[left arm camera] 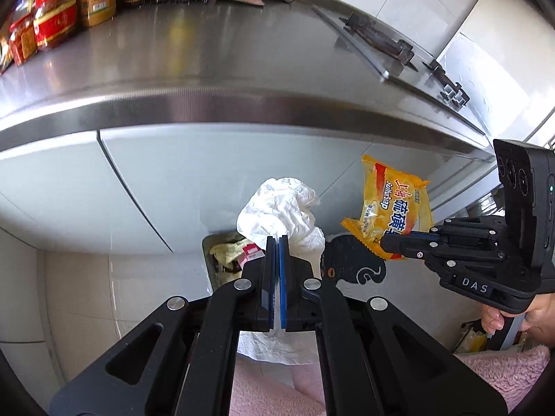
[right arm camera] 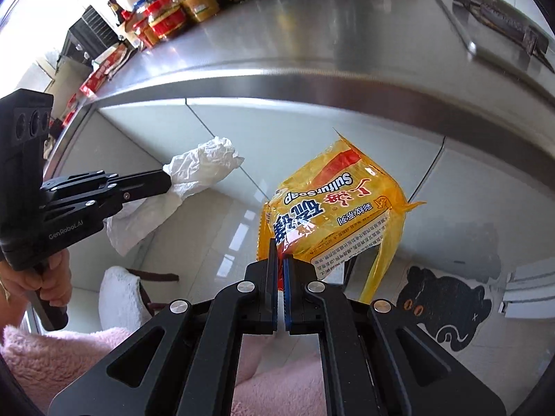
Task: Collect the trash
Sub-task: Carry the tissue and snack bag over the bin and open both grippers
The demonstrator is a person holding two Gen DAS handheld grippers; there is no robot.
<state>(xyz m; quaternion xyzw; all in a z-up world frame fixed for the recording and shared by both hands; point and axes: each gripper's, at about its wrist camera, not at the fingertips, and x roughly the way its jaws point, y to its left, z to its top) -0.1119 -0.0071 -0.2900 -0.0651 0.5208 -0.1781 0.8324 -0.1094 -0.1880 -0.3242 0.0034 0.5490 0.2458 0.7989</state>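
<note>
My left gripper [left arm camera: 277,242] is shut on a crumpled white tissue [left arm camera: 281,209] and holds it in the air in front of the cabinet, above a small bin [left arm camera: 222,260] with trash in it. The tissue also shows in the right wrist view [right arm camera: 197,170] with the left gripper [right arm camera: 166,182] at the left. My right gripper [right arm camera: 280,260] is shut on a yellow soap wrapper [right arm camera: 333,204] and holds it below the counter edge. In the left wrist view the wrapper [left arm camera: 388,201] hangs from the right gripper [left arm camera: 385,242], right of the tissue.
A steel counter [left arm camera: 208,55] runs across the top, with jars and bottles [left arm camera: 69,10] at its back and a gas hob [left arm camera: 399,48] at the right. White cabinet doors [left arm camera: 173,180] stand below. A black bear floor mat [right arm camera: 447,308] lies at the right.
</note>
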